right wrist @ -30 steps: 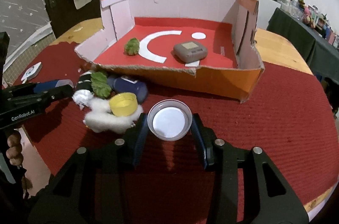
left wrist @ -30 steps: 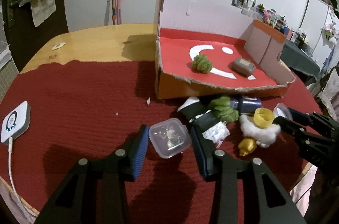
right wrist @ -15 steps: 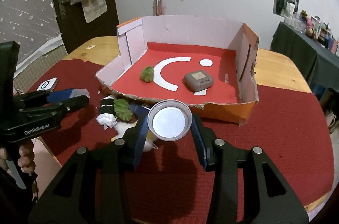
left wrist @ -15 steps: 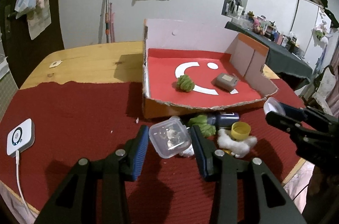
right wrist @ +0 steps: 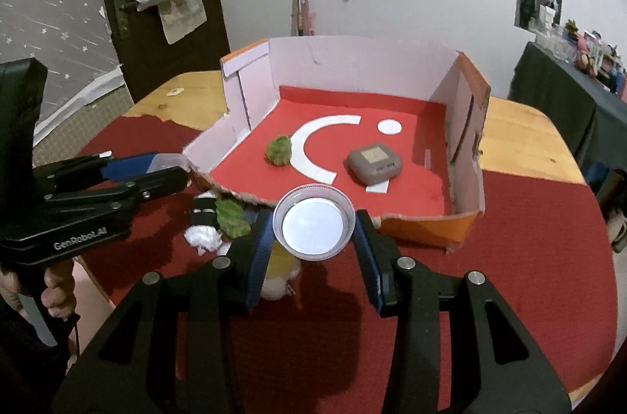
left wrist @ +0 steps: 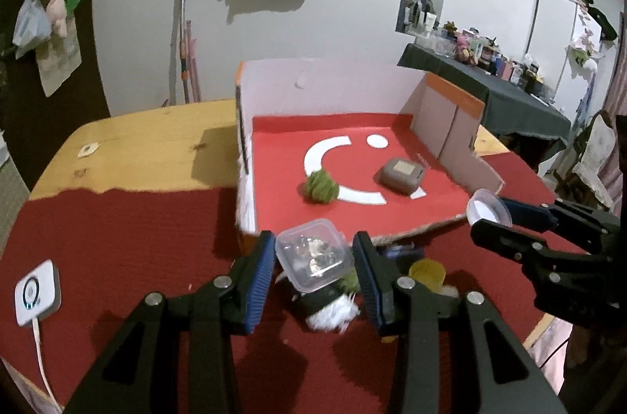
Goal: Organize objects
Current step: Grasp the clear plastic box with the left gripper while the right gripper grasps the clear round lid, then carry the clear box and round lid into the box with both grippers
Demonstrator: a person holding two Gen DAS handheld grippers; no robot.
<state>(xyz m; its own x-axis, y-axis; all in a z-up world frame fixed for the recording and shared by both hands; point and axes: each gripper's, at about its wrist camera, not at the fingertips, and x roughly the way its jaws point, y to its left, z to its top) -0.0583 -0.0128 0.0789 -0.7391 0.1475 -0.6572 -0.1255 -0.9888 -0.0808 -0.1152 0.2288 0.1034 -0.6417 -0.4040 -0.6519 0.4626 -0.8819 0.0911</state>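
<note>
My left gripper (left wrist: 313, 257) is shut on a small clear plastic box (left wrist: 313, 255) with bits inside, held above the red cloth near the front edge of the cardboard tray (left wrist: 450, 116). My right gripper (right wrist: 313, 228) is shut on a round clear lid (right wrist: 313, 222), also lifted in front of the tray (right wrist: 466, 155). Inside the tray lie a green pompom (left wrist: 321, 187) and a grey case (left wrist: 401, 175). Below the grippers sits a pile: green leaf (right wrist: 231, 216), dark roll (right wrist: 203, 210), white crumpled piece (right wrist: 203, 237), yellow cap (left wrist: 427, 271).
A red cloth (left wrist: 117, 241) covers the near part of the wooden table (left wrist: 156, 140). A white device with a cable (left wrist: 37, 292) lies at the left edge. The right gripper (left wrist: 505, 218) appears at right in the left wrist view; a hand (right wrist: 58, 296) holds the left one.
Both grippers have risen with their loads and come closer to the tray; the pile now lies lower in view, partly hidden under the fingers.
</note>
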